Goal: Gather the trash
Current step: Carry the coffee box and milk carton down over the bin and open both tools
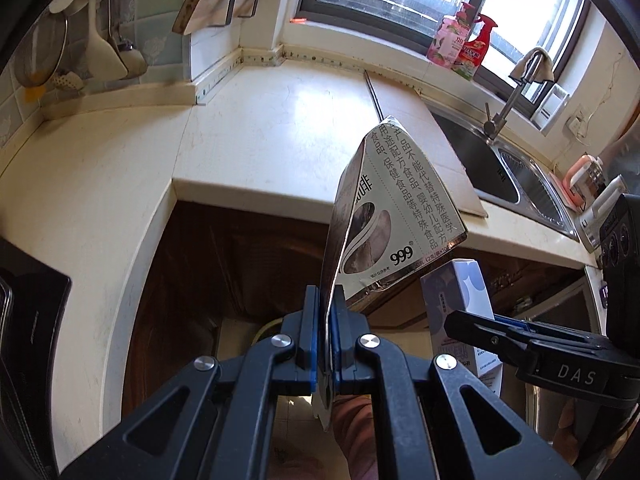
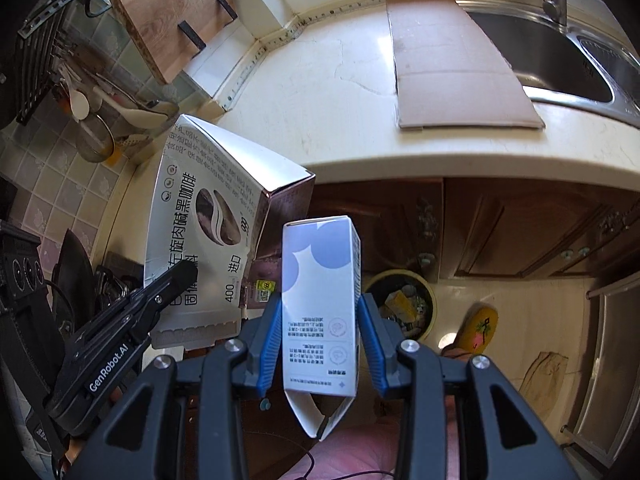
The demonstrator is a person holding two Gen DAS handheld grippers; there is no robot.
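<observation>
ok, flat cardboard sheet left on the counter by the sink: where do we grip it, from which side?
Grip the cardboard sheet at its front edge, coming from the cabinet side. It lies flat on the countertop, so no top pinch. That edge sits near the counter's lip; probably slide it out first. Both grippers are full: left gripper holds the coffee box, right gripper the blue-and-white carton.
</observation>
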